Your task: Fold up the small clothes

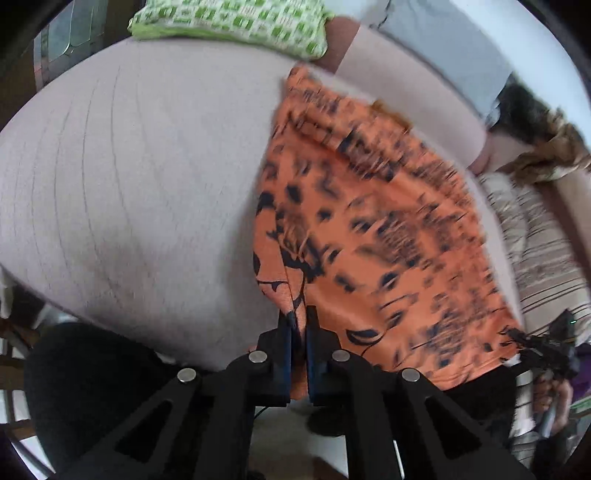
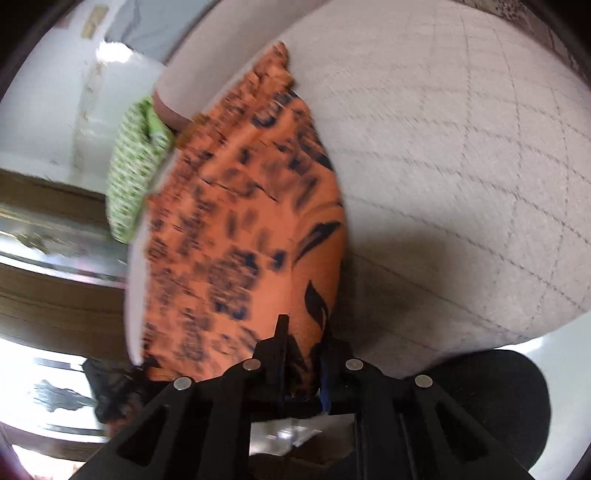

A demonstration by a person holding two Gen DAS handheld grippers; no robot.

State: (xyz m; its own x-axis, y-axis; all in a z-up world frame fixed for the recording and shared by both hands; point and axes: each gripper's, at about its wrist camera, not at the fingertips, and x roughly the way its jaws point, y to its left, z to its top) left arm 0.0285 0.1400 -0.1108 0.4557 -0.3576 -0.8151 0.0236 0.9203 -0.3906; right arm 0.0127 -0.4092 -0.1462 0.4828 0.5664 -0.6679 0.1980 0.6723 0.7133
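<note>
Both grippers, left gripper (image 1: 298,317) and right gripper (image 2: 304,332), grasp the orange cloth (image 1: 369,221) at the bed's (image 1: 129,184) near edge; folding looks barely begun, every fold left.

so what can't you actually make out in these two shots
- Orange garment: print smeared by motion blur in both wrist views; garment type unclear.
- Near hem: hidden behind the left hand-held gripper and the right hand-held gripper.
- Green patterned cloth: cut off by the top edge in the left view, half hidden by the garment in the right.
</note>
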